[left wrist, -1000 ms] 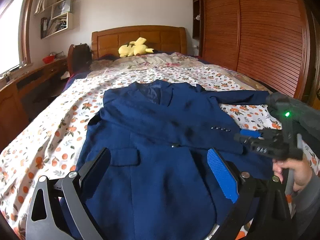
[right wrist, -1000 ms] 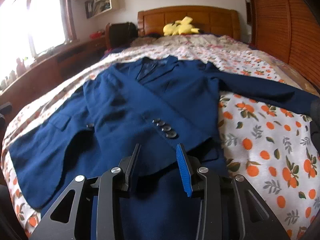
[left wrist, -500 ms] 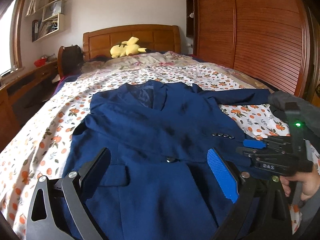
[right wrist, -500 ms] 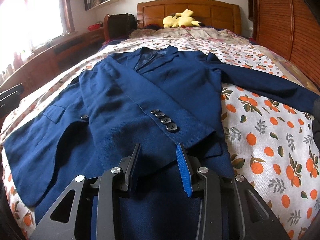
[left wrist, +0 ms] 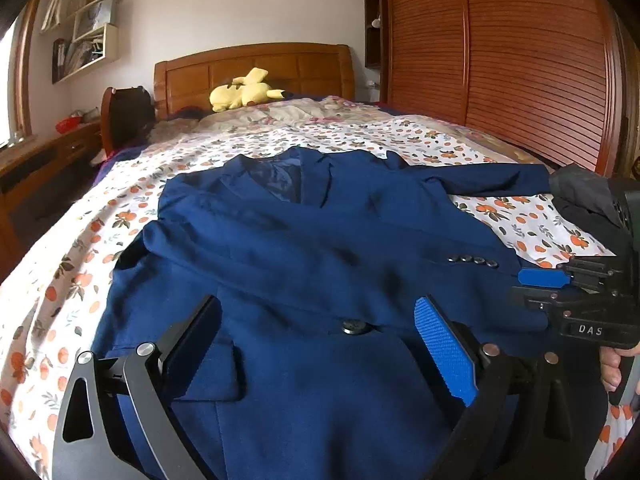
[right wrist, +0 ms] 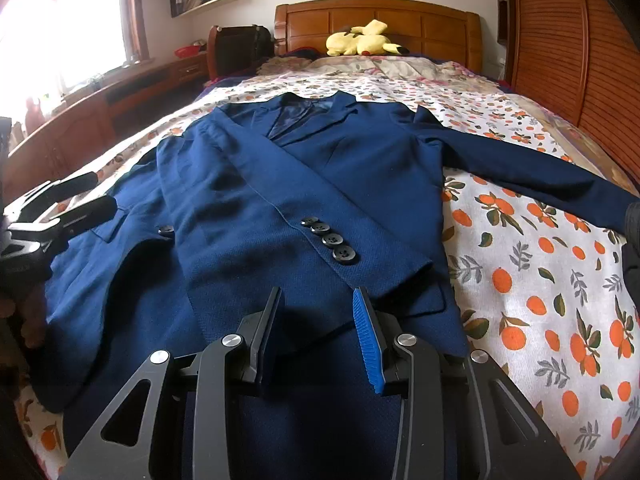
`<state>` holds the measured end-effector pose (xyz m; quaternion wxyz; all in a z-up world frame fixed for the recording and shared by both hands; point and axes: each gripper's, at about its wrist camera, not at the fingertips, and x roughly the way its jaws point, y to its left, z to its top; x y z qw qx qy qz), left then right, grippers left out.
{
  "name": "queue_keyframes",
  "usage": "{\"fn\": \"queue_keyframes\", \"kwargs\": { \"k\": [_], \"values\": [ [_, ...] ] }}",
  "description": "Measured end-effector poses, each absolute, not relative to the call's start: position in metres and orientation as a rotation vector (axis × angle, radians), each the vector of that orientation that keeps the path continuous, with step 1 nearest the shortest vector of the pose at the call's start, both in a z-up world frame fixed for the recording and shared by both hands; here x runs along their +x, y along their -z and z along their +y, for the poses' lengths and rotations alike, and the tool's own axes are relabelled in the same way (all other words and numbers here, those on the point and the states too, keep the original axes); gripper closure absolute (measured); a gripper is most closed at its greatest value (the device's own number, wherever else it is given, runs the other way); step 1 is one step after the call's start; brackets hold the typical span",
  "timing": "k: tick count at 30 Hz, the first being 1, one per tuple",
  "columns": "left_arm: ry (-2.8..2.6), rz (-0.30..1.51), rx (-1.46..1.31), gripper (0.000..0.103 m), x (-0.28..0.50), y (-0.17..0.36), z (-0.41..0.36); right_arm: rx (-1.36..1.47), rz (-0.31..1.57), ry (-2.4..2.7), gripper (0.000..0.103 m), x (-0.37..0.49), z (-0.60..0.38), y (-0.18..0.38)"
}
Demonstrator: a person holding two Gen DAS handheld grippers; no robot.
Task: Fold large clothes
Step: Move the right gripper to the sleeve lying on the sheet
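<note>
A navy blue blazer (left wrist: 304,240) lies flat, front up, on the bed (left wrist: 52,300). One sleeve is folded across its chest, its cuff buttons (right wrist: 332,240) showing. The other sleeve (right wrist: 520,168) stretches out to the right. My left gripper (left wrist: 320,320) is open and empty above the blazer's lower front near a button (left wrist: 354,326). My right gripper (right wrist: 318,308) is open, narrower, and empty just above the folded sleeve's cuff end. It also shows at the right of the left wrist view (left wrist: 528,284). The left gripper shows at the left edge of the right wrist view (right wrist: 86,200).
The bedsheet (right wrist: 540,280) has an orange-fruit print. A yellow plush toy (left wrist: 244,90) lies by the wooden headboard (left wrist: 256,64). A wooden wardrobe (left wrist: 520,60) runs along the right. A dark garment (left wrist: 584,196) lies at the bed's right edge. A desk (right wrist: 100,104) stands under the window.
Both grippers have moved forward and lower over the blazer. The left view has swung a little to the right. Both jaws stay as open as before. The blazer has not moved.
</note>
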<state>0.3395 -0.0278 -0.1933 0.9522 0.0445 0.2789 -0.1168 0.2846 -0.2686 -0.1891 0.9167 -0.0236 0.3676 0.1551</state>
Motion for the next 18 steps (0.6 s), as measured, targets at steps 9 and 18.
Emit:
{"fn": "queue_keyframes", "kwargs": {
  "k": [9,18],
  "values": [
    [0.226,0.507,0.083,0.003,0.328,0.198,-0.026,-0.040,0.739,-0.317,0.069,0.282,-0.269,0.186],
    [0.226,0.446,0.087,0.003,0.316,0.192,-0.025,-0.045,0.667,-0.274,0.069,0.275,-0.283,0.149]
  ]
}}
